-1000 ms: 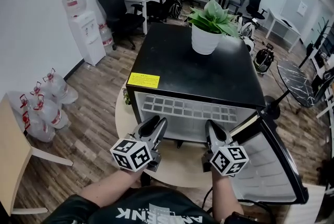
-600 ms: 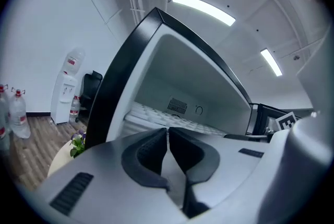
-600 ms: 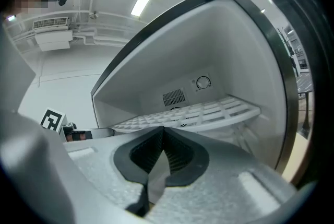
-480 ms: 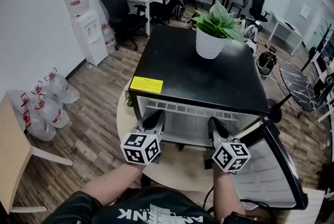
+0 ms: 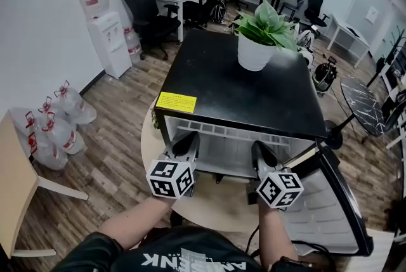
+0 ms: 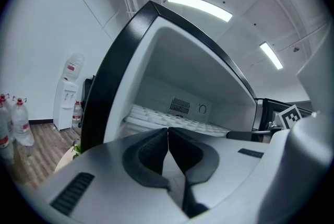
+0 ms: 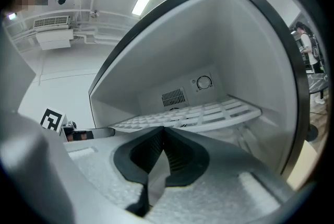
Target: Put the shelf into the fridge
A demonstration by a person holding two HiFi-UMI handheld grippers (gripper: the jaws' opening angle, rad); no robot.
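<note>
My left gripper (image 6: 168,130) has just closed its jaws, and the pads meet with nothing visible between them. My right gripper (image 7: 163,130) is closed the same way. Just beyond both tips lies the shelf (image 7: 209,113), already inside the fridge (image 5: 241,84). I judge this the final seating: next, a level push inward. My own jaws hide whether either tip nips the shelf's front rim.

Head view looks down; both gripper views face into fridge (image 5: 241,87).
</note>
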